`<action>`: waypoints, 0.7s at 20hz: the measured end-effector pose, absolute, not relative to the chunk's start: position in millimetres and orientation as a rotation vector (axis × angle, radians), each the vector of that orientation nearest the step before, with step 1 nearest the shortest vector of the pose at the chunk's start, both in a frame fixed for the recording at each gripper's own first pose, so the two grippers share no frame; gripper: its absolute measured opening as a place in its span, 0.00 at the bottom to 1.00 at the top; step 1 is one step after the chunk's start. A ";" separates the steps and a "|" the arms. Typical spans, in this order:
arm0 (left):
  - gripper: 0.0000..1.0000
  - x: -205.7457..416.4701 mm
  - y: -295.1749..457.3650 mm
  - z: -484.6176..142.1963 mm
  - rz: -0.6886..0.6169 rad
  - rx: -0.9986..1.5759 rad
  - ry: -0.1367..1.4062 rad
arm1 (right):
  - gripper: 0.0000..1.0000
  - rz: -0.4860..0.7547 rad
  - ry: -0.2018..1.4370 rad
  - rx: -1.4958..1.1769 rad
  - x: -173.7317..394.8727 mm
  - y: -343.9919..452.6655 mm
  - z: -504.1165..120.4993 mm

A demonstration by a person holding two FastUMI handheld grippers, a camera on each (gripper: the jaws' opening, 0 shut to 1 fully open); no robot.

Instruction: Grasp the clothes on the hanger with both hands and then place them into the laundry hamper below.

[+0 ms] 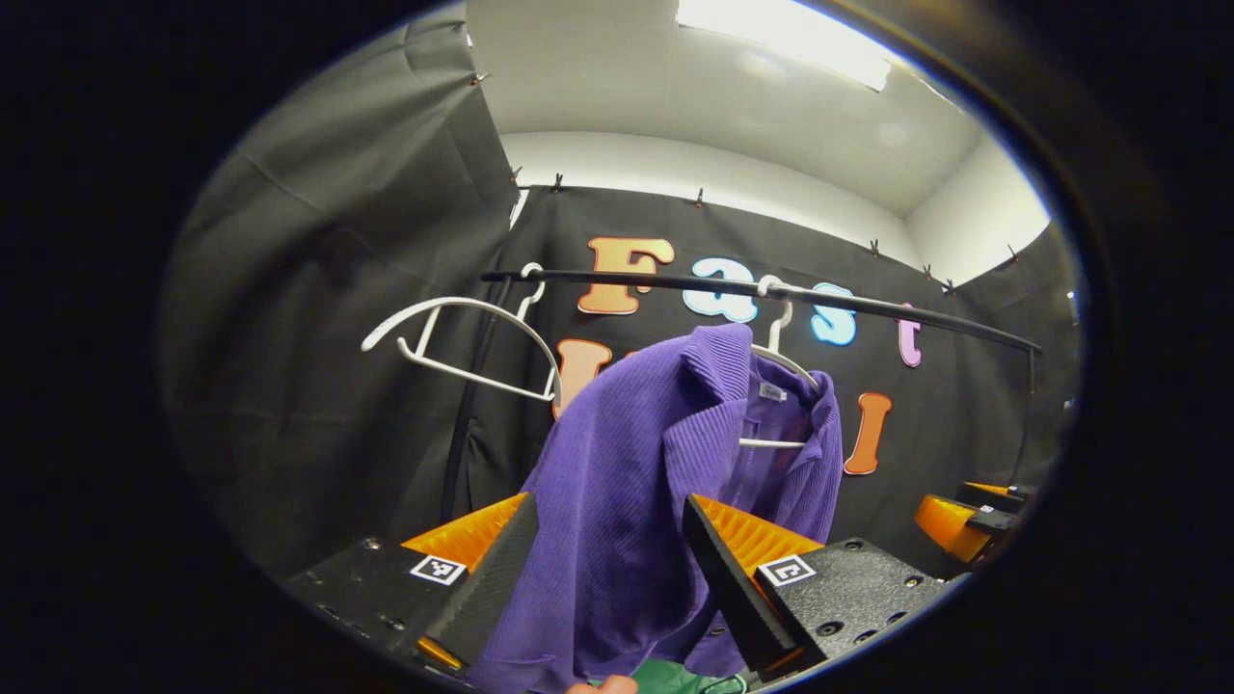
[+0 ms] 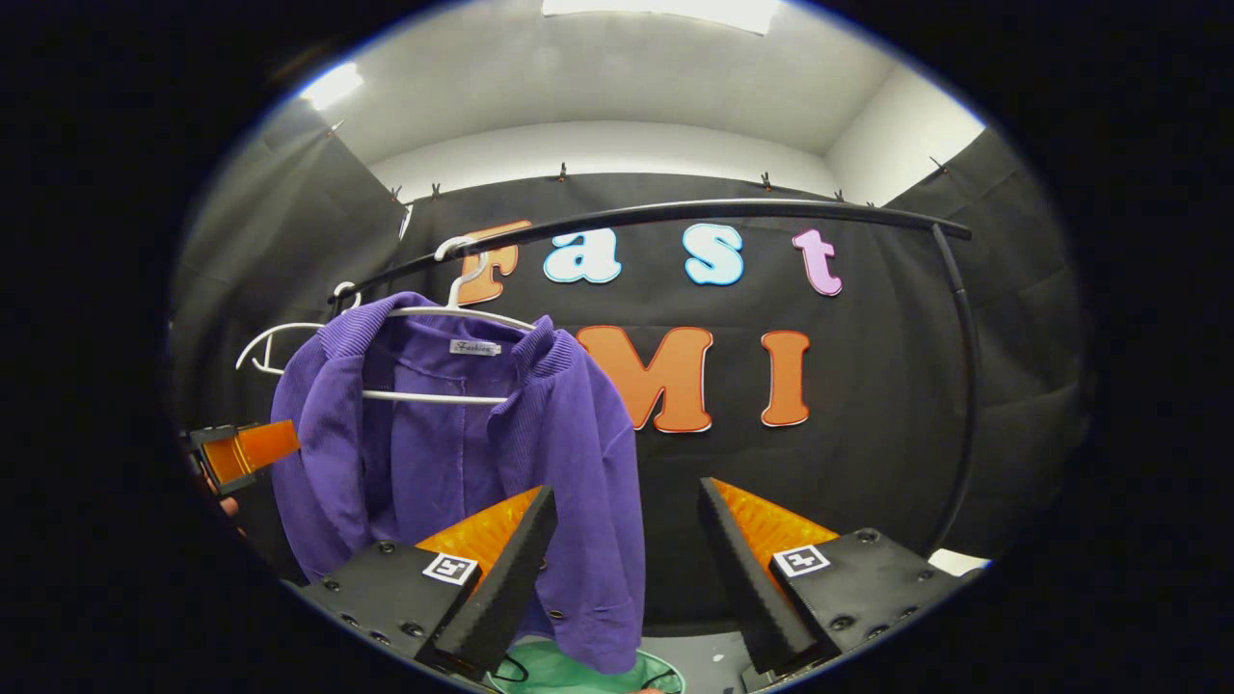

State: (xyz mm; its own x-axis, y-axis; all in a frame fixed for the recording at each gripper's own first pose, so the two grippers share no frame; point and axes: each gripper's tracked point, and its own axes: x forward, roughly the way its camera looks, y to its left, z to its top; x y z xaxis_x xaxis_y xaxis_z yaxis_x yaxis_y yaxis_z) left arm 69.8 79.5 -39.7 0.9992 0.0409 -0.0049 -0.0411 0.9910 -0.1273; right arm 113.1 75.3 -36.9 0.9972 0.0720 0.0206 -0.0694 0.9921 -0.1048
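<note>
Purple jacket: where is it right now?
The purple jacket hangs on a white hanger at the rail's left end in the right gripper view, above the green hamper.

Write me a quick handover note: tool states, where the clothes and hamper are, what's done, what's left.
Left tool: open, fingers either side of the purple jacket, not clamped.
Right tool: open, beside the jacket's edge, gripping nothing.
Jacket hangs on its white hanger on the black rail; a second empty hanger is alongside.
Green hamper sits below.
Done: approach. Left: grasp with both tools, lift off, drop into the hamper.
</note>
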 end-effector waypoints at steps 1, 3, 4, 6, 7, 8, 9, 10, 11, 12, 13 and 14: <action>0.95 68.2 86.8 -42.4 0.048 -0.117 0.008 | 1.00 0.081 -0.026 -0.105 118.6 81.7 -37.5; 0.95 66.1 100.7 -49.3 0.057 -0.095 0.028 | 0.95 0.110 -0.031 -0.121 129.6 100.0 -40.1; 0.95 64.6 106.9 -52.1 0.058 -0.090 0.038 | 0.95 0.126 -0.028 -0.131 135.0 111.7 -44.1; 0.99 62.7 117.4 -55.8 0.051 -0.098 0.052 | 0.95 0.144 0.001 -0.141 149.6 132.6 -59.2; 0.99 61.1 121.6 -57.6 0.041 -0.109 0.056 | 1.00 0.138 0.020 -0.138 157.7 140.1 -68.4; 0.95 59.5 124.6 -58.8 0.030 -0.117 0.060 | 0.95 0.130 0.035 -0.135 168.0 146.6 -76.3; 0.92 57.8 128.2 -59.7 0.022 -0.120 0.063 | 0.96 0.126 0.047 -0.135 177.5 154.4 -84.1; 0.95 57.9 130.9 -61.2 0.014 -0.118 0.069 | 0.98 0.116 0.058 -0.142 188.0 161.8 -91.5; 0.95 57.6 133.1 -62.0 0.004 -0.118 0.076 | 1.00 0.094 0.065 -0.146 199.5 164.4 -97.1; 0.95 57.3 132.8 -62.4 -0.011 -0.122 0.083 | 0.94 0.059 0.067 -0.138 211.1 163.7 -101.4; 0.95 56.7 131.0 -63.0 -0.022 -0.125 0.086 | 0.98 0.019 0.069 -0.116 222.5 160.7 -106.0; 0.95 56.1 130.6 -62.9 -0.026 -0.120 0.089 | 0.98 0.000 0.078 -0.088 233.9 160.2 -111.5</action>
State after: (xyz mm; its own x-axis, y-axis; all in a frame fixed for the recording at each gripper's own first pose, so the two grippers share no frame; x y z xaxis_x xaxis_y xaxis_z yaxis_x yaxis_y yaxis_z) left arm 56.1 130.6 -62.9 0.9957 -0.0309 -0.0872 0.0202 0.9925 -0.1206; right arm 233.9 160.2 -111.5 0.9969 -0.0039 -0.0783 -0.0030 0.9961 -0.0878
